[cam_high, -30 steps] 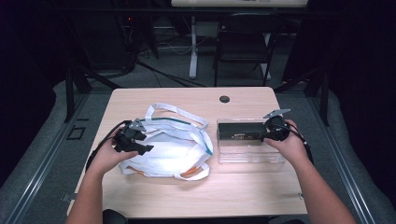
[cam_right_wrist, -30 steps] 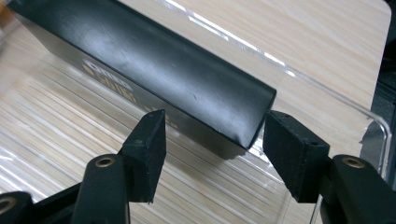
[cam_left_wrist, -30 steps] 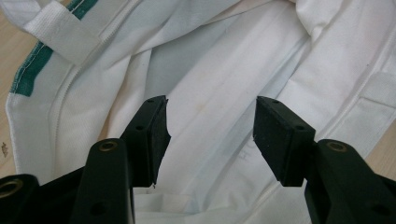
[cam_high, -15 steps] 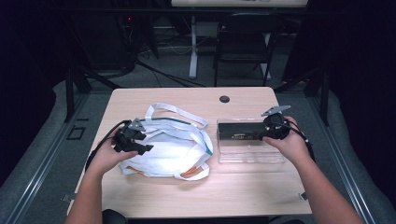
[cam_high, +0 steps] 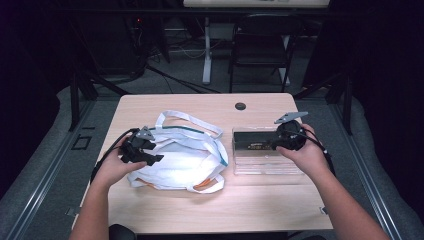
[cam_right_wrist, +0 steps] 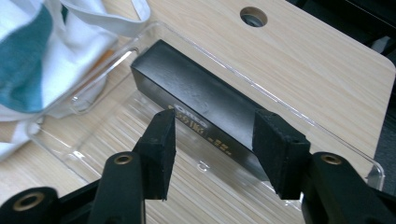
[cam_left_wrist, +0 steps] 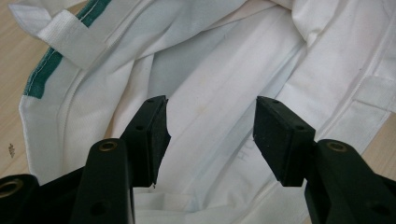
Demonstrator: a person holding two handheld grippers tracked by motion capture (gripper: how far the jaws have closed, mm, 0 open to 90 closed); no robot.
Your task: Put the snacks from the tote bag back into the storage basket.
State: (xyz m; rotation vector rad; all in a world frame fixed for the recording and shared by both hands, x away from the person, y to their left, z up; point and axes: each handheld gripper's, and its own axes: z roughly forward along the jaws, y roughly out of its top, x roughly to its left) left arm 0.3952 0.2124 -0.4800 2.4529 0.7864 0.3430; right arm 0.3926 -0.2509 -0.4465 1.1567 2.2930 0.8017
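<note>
A crumpled white cloth bag (cam_high: 185, 160) with green trim and long straps lies on the left half of the wooden table (cam_high: 200, 210). My left gripper (cam_high: 152, 156) rests at the bag's left side. In the left gripper view it (cam_left_wrist: 211, 101) is open over the bag's white fabric (cam_left_wrist: 224, 60) and pinches nothing. A long black box (cam_high: 255, 142) lies in a clear plastic tray (cam_high: 265, 167) on the right. My right gripper (cam_high: 280, 142) hovers over the tray's right end. Its (cam_right_wrist: 215, 115) jaws have just been closing and stand apart in front of the black box (cam_right_wrist: 196, 88), with nothing pressed between the pads.
A round cable hole (cam_high: 240, 106) sits near the table's far edge, beyond the tray. A dark chair (cam_high: 260, 45) and desk legs stand on the floor behind the table. The bag's edge (cam_right_wrist: 28, 56) lies close to the tray's left end (cam_right_wrist: 88, 102).
My right gripper has lifted a little above the tray and its jaws have narrowed. The left gripper and the bag have not moved.
</note>
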